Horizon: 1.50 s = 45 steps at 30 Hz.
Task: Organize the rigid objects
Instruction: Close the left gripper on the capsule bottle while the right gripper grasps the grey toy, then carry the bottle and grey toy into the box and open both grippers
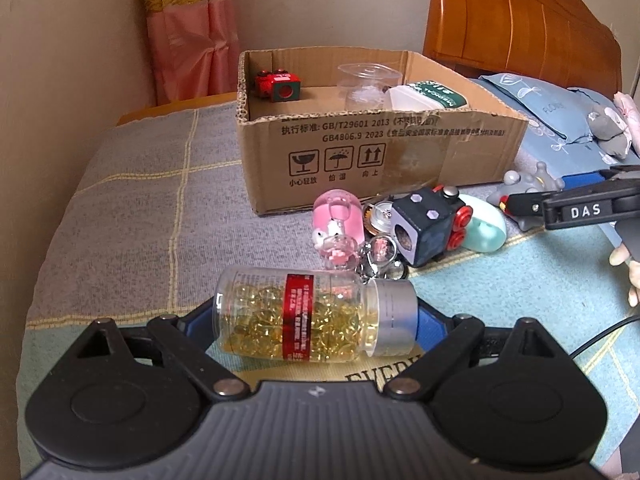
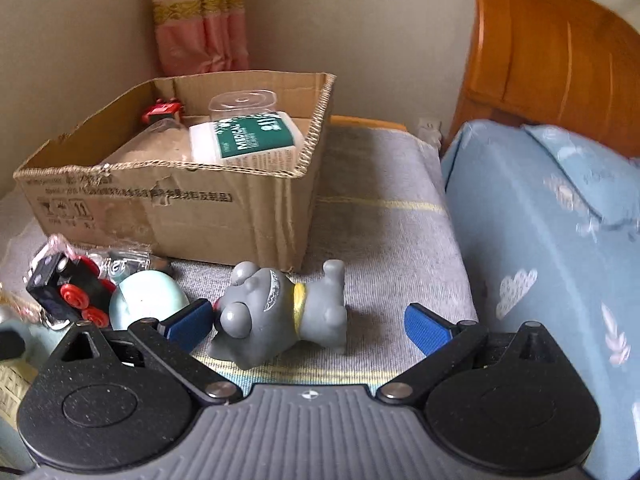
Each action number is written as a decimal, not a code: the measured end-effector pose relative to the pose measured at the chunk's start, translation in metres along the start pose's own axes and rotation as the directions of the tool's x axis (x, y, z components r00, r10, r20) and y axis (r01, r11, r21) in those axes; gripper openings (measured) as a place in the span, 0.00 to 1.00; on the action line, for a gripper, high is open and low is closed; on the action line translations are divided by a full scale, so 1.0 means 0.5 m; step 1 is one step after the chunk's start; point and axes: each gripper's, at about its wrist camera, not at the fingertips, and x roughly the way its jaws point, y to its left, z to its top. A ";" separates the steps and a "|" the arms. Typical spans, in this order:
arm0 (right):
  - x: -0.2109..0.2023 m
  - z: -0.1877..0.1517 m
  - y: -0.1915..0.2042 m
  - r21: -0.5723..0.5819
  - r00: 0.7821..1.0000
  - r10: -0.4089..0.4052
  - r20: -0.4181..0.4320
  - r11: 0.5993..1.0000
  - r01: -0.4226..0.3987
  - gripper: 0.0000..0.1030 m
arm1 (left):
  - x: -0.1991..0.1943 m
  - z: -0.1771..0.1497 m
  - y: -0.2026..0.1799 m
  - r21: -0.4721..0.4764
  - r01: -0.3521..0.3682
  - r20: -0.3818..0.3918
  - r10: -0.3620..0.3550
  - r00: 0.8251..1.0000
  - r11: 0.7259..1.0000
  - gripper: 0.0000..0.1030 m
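We see the cardboard box (image 1: 360, 152) open on top, partly filled. Toys (image 1: 424, 224) crowd its near wall; the bed (image 1: 132, 208) lies bare toward its left edge, and a pillow (image 2: 552, 240) blocks the right.

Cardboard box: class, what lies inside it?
Inside the cardboard box: a red toy vehicle, a clear plastic container and a white-and-green medical pack. The box walls hide the lower contents.

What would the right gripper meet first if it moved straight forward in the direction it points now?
Most likely the grey toy dog, which lies on its side between the open jaws of the right gripper. The cardboard box stands farther behind; depth is uncertain.
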 end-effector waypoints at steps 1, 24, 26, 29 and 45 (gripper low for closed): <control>0.003 0.002 0.003 -0.014 1.000 0.005 -0.004 1.000 -0.005 1.00 | 0.000 0.001 0.000 -0.002 0.001 -0.002 -0.001 1.000 1.000 0.91; -0.033 0.028 0.006 -0.144 0.994 0.100 -0.051 0.984 -0.106 0.75 | -0.025 0.028 0.014 0.064 0.013 -0.075 -0.008 0.997 0.998 0.90; -0.048 0.033 0.004 -0.158 0.993 0.106 -0.048 0.981 -0.112 0.75 | -0.037 0.038 0.017 0.078 0.014 -0.072 -0.008 0.997 0.997 0.90; -0.075 0.044 0.003 -0.183 0.992 0.120 -0.038 0.975 -0.125 0.75 | -0.058 0.059 0.020 0.099 0.017 -0.062 -0.011 0.998 0.995 0.91; -0.167 0.167 0.030 -0.281 0.976 0.203 0.084 0.944 -0.172 0.76 | -0.089 0.242 -0.011 0.277 0.006 0.073 -0.028 0.997 0.961 0.91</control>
